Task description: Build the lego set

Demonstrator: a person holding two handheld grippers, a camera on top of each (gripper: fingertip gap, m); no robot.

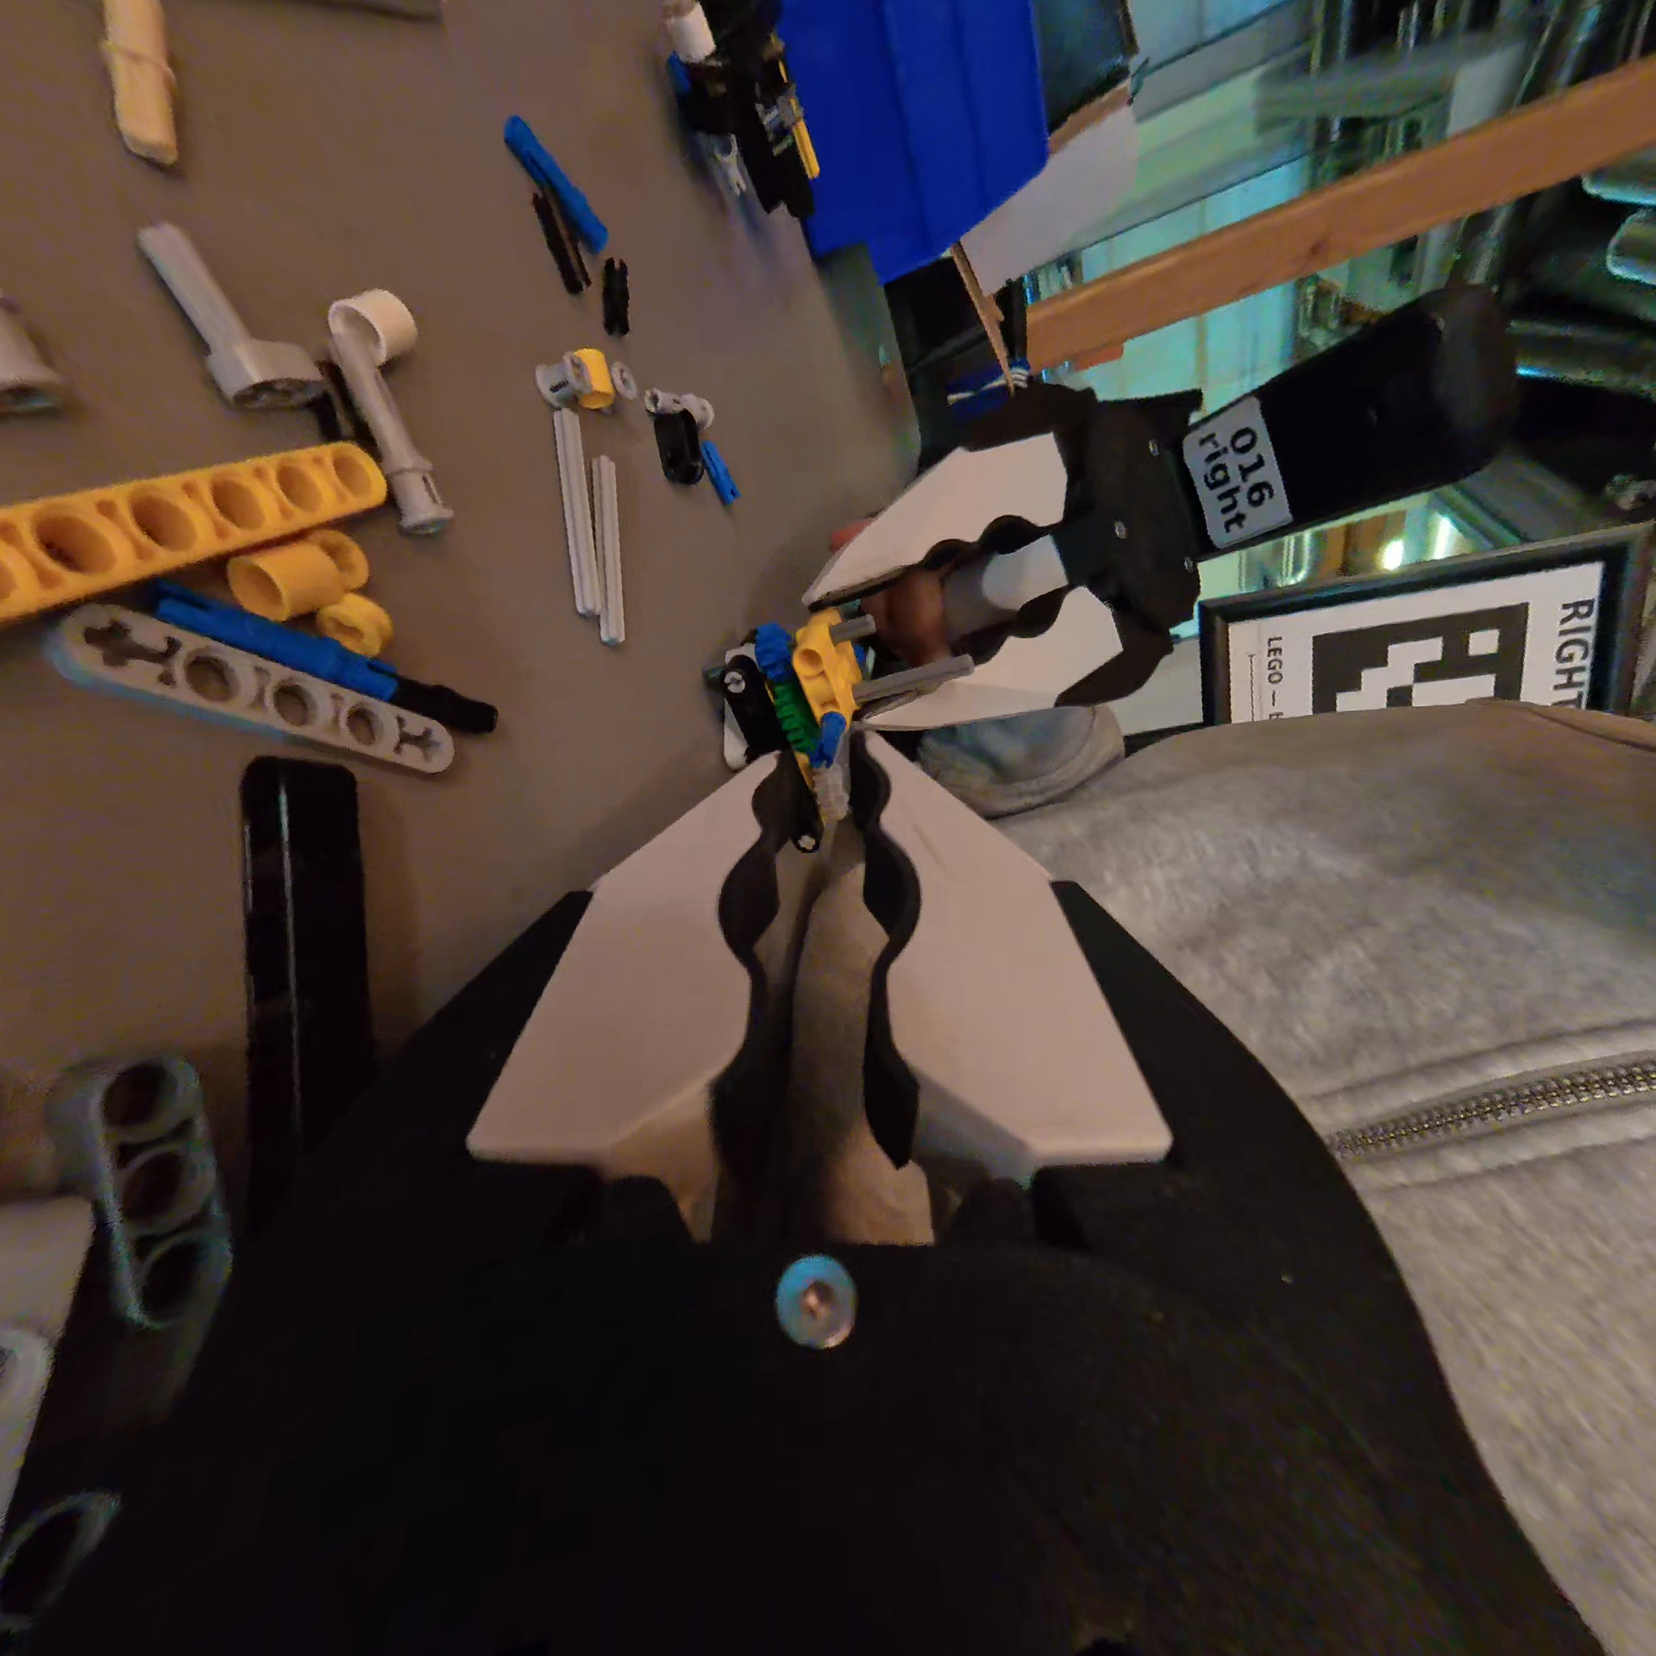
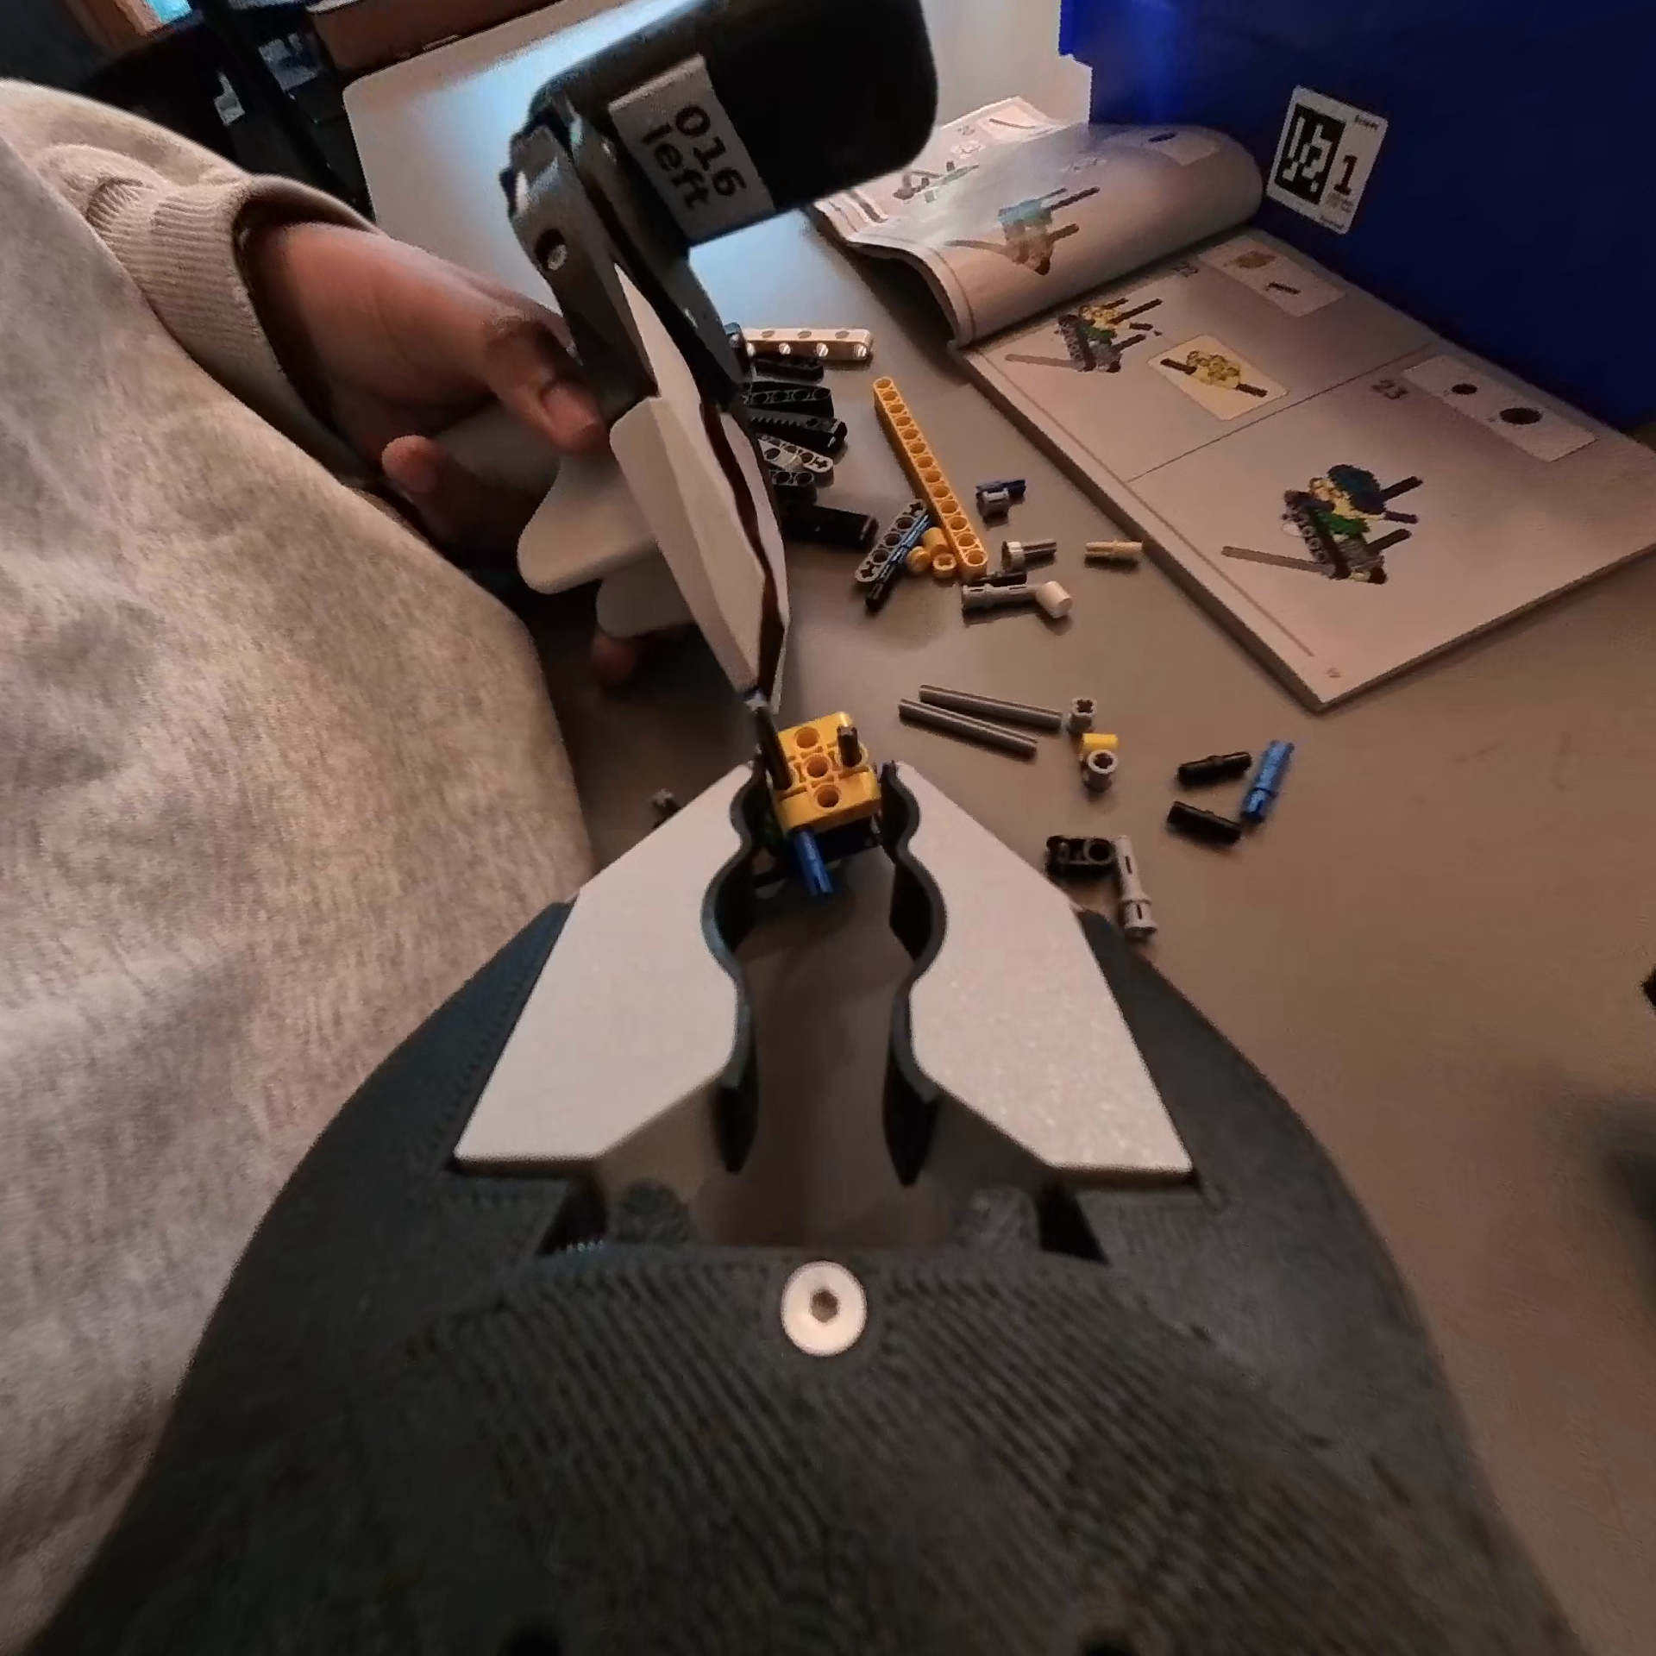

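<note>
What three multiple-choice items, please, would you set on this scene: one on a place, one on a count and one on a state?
1. Where does the open booklet lie?
A. against the blue bin
B. on the person's lap
C. under the yellow beam

2. How many long grey rods lie side by side?
A. one
B. two
C. five

3. How is the left gripper?
A. wide open, empty
B. lying on the table
C. shut on the small model

Answers: 1 A, its far edge meets the bin; 2 B, a pair lies together; 3 C, its tips pinch the model's end.
</note>
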